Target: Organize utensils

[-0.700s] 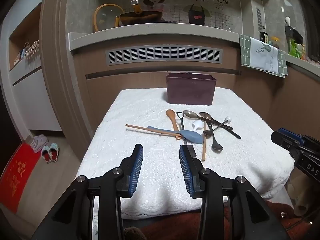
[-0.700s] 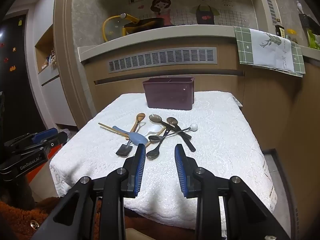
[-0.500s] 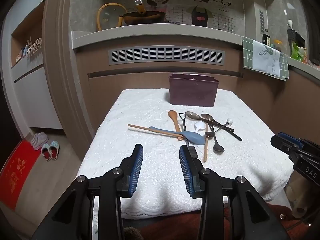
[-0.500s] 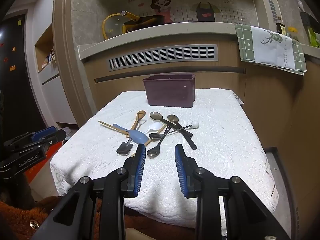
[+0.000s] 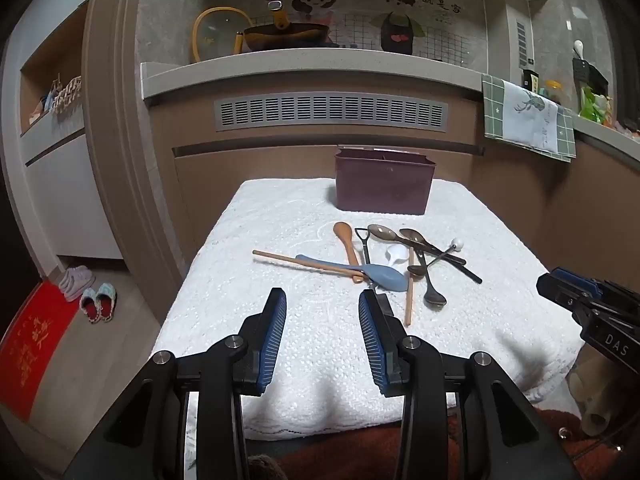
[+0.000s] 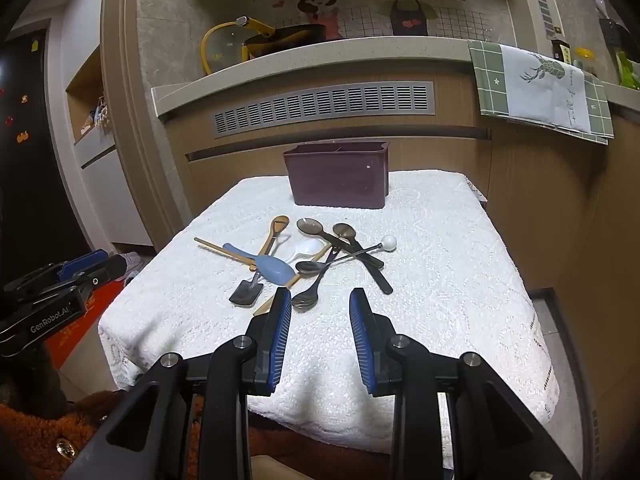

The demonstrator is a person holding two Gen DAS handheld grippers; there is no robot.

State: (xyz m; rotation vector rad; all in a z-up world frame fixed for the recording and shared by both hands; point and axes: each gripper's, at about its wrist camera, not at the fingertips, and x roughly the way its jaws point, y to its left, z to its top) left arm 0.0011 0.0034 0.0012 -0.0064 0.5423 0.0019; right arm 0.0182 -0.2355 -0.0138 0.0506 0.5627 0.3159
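Both grippers, left (image 5: 322, 310) and right (image 6: 320, 308), hang with jaws apart and empty, and we have edged them slightly nearer the utensils (image 5: 380, 258) heaped mid-table, near side of the bin (image 5: 384, 182). Nothing is sorted yet; picking comes next.

One bin (image 6: 338, 178), two chopsticks (image 5: 409, 300), several spoons (image 6: 310, 227).

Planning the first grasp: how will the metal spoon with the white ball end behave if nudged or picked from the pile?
The ball-end spoon lies across other handles, so a nudge would probably pivot or slide it. Its thin stem looks stiff but gives little to grip. The round ball may let it roll.
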